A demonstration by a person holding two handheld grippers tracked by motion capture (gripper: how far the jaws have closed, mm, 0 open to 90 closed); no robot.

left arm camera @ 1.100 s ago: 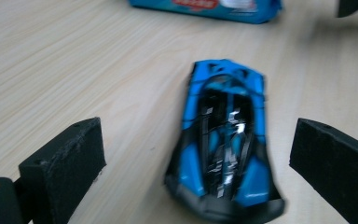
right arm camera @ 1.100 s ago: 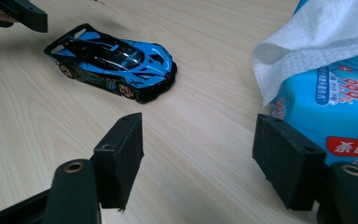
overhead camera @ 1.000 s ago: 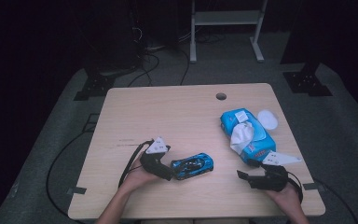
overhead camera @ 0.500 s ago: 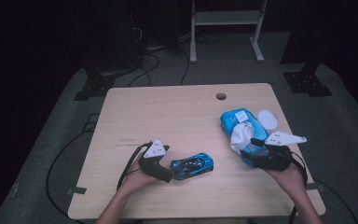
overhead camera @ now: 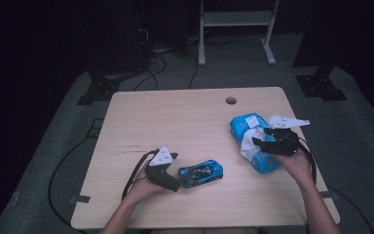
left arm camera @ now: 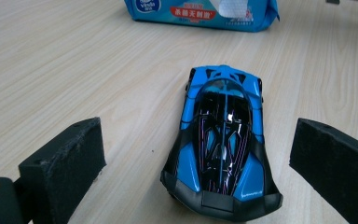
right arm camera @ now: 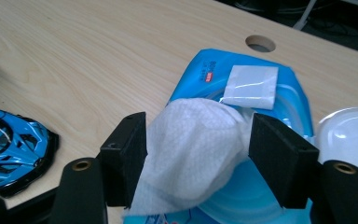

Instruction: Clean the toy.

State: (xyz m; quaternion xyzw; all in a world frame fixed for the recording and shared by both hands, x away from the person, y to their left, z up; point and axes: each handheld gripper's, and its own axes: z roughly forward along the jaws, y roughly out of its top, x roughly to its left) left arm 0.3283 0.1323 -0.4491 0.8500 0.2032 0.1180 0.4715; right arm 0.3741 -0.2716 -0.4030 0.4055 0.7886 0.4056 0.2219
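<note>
A blue and black toy car (overhead camera: 200, 172) (left arm camera: 221, 140) lies on the wooden table (overhead camera: 175, 122). My left gripper (overhead camera: 177, 181) (left arm camera: 198, 158) rests behind it, open, with the car's tail between the pads (left arm camera: 63, 170) and untouched. At the right lies a blue wet-wipes pack (overhead camera: 246, 124) (right arm camera: 261, 93) (left arm camera: 200, 9) with a white wipe (overhead camera: 247, 145) (right arm camera: 191, 144) sticking out of its top. My right gripper (overhead camera: 259, 142) (right arm camera: 200, 154) hovers over the pack, wide open. Its jaws have just been closing a little, and the loose wipe stands between them.
The pack's white lid (right arm camera: 349, 135) lies flipped open beside it. A round cable hole (overhead camera: 231, 100) (right arm camera: 260, 43) sits in the far part of the table. Black cables run from both grippers. Dark floor and a white rack base (overhead camera: 233, 29) lie beyond the table.
My right gripper has risen from the table's front right edge and moved away from me to the wipes pack, ending around the wipe. The left gripper and the car have stayed put.
</note>
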